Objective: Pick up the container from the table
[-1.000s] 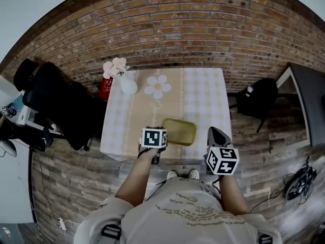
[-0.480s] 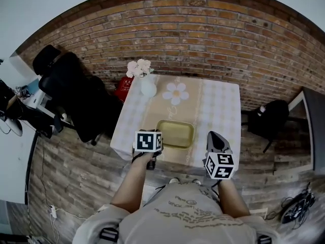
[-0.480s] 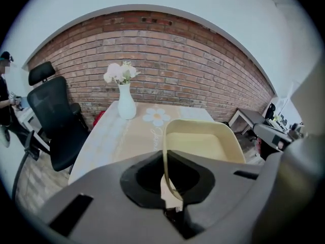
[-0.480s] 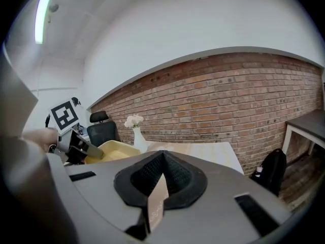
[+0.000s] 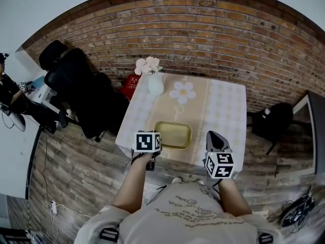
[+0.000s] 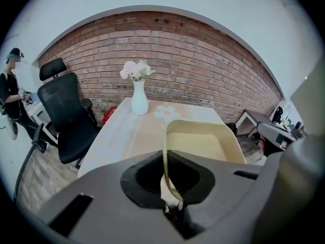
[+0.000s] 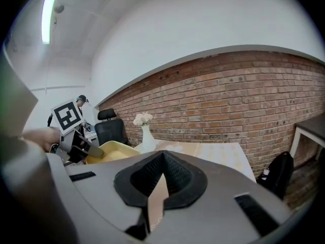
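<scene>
L gripper (image 6: 165, 159) is clamped on the container (image 5: 173, 134) at its near-left rim, over the table's (image 5: 223, 111) near edge; the rim runs edge-on betw. the jaws. Container looks tipped, near side raised off the table, tho the far side may rest on it, hard to tell. R gripper (image 7: 161, 161) has its jaws pinched together w/ nothing betw. them, held off the table's near-right edge. Vase (image 5: 155, 85) w/ flowers (image 5: 147, 65) stands at the table's far-left.

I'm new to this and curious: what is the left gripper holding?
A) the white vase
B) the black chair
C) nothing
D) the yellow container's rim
D: the jaws of the left gripper pinch the near rim of the yellow container; the white vase stands farther back.
</scene>
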`<state>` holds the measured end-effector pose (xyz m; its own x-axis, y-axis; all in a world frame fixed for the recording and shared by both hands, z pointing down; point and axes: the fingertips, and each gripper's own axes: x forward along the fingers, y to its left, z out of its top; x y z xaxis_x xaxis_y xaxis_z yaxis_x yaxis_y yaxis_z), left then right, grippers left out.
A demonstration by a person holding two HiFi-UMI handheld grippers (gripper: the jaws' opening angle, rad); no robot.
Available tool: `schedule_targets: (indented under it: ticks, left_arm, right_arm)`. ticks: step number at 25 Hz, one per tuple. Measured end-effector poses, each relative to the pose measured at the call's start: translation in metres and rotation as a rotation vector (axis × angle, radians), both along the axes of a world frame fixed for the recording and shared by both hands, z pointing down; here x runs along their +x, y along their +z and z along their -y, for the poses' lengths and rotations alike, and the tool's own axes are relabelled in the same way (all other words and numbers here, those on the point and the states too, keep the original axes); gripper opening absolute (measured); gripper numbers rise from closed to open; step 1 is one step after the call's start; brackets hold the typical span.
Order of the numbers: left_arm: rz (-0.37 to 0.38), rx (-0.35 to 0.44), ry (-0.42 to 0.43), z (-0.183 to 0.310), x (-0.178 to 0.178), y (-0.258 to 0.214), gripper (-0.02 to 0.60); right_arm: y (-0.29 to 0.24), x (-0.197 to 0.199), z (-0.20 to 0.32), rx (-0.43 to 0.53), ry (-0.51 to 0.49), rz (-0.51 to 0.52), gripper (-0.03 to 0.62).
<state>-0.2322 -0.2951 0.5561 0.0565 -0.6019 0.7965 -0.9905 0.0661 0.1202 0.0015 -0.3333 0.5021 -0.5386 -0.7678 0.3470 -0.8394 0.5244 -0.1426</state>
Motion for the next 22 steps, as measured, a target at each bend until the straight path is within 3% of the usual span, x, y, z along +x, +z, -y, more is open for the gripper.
schedule_targets:
  ticks: [22]
  left_arm:
    - [-0.04,-0.005,0.013,0.006,0.003,0.015,0.015]
  right_arm:
    - [0.006,-0.006,0.003,-0.013,-0.007,-0.023,0.002]
